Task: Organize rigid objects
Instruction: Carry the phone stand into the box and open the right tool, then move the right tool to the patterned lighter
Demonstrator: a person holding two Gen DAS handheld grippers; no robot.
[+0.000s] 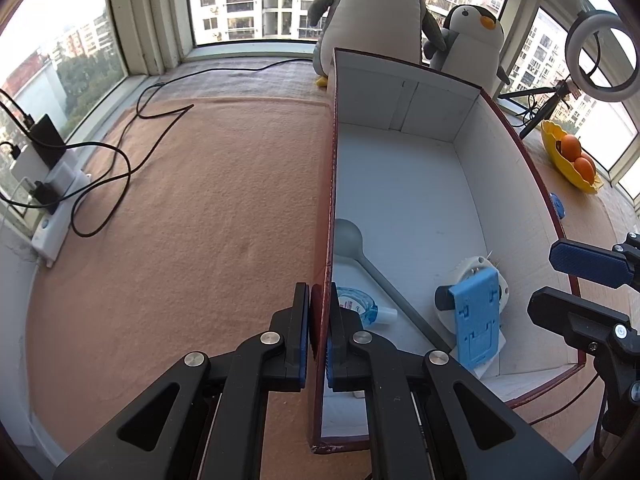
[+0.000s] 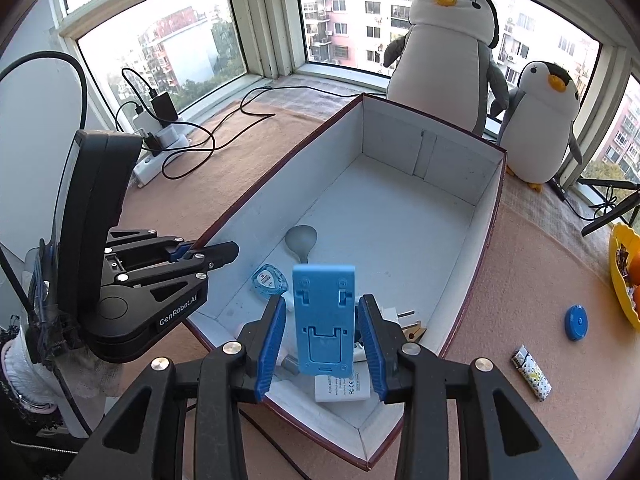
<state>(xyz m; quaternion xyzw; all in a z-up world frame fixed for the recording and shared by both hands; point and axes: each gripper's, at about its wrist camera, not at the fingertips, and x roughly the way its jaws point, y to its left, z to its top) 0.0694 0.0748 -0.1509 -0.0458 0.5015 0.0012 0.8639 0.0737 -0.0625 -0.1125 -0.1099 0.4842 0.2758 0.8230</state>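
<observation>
A dark-red box with a white inside [image 1: 416, 184] [image 2: 404, 208] stands on the peach mat. My left gripper [image 1: 320, 300] [image 2: 234, 250] is shut on its left wall. A blue phone stand [image 1: 478, 314] [image 2: 323, 320] lies in the near end of the box, propped on a white round item [image 1: 472, 270]. My right gripper [image 2: 322, 332] hangs over it, open, with a thin gap between each pad and the stand; in the left wrist view the right gripper [image 1: 544, 282] sits by the box's right wall. A grey spoon [image 2: 302, 240], a blue tape dispenser [image 2: 270, 280] and a white adapter [image 2: 342, 388] also lie inside.
On the mat right of the box lie a blue round case [image 2: 575, 322] and a small patterned bar [image 2: 531, 372]. A yellow bowl with oranges [image 1: 572, 156] sits far right. Two plush penguins [image 2: 444, 48] stand behind the box. A power strip with cables [image 1: 60, 200] lies left.
</observation>
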